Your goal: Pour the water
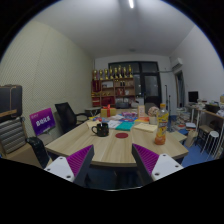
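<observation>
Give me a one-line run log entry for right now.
phase: approach | claw: open, empty, short of table | ahead: dark mug, orange bottle on table | pour: not started

Small items on the far table and shelf are too small to identify.

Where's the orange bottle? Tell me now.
In the gripper view the orange bottle stands on the table's right side, beyond the open claw, right of the dark mug.
</observation>
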